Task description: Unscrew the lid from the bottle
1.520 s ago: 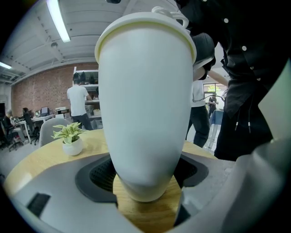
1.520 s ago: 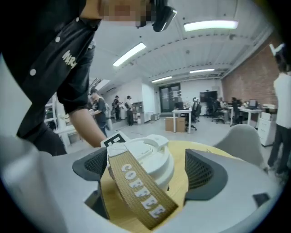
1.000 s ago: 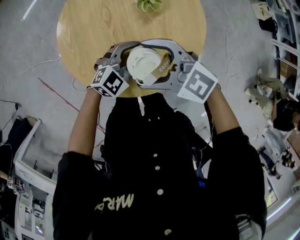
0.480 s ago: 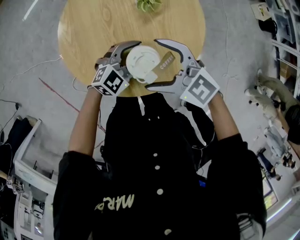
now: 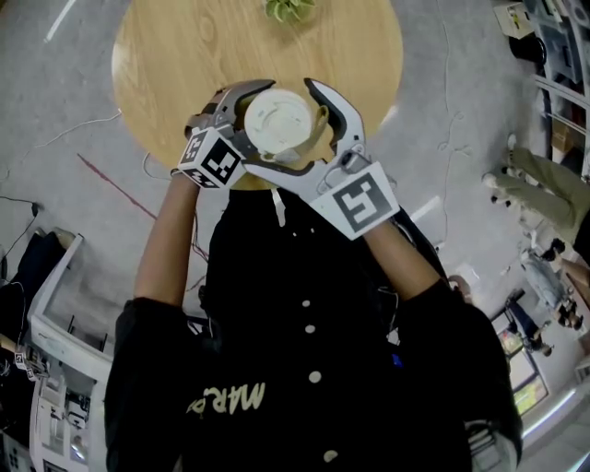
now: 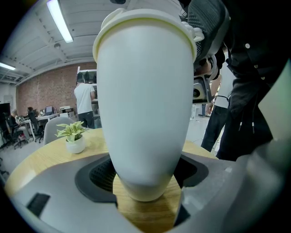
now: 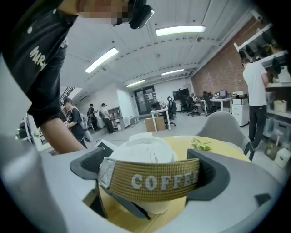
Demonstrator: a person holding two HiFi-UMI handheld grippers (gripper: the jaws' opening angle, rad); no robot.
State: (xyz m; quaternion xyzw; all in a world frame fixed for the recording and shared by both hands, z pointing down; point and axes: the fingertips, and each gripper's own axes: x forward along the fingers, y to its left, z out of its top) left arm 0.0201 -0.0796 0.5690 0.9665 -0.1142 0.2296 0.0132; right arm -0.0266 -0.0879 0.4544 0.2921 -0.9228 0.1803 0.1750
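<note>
Left gripper (image 6: 145, 189): clamped on body of white bottle (image 6: 145, 100), upright over near table edge | right gripper (image 7: 150, 175): jaws just been opening, now spread wide either side of lid (image 5: 280, 120), pads clear, COFFEE strap (image 7: 157, 179) between | round wooden table (image 5: 175, 55) | potted plant (image 5: 292, 8) at far edge

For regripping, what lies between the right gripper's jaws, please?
The right gripper, its jaws just opening, surrounds the lid and strap, per the right gripper view.

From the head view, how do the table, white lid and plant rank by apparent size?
Largest: table.
Then lid, nearer the camera.
Smallest: plant, but the picture's top edge cuts it off, so lid versus plant is unsure.
</note>
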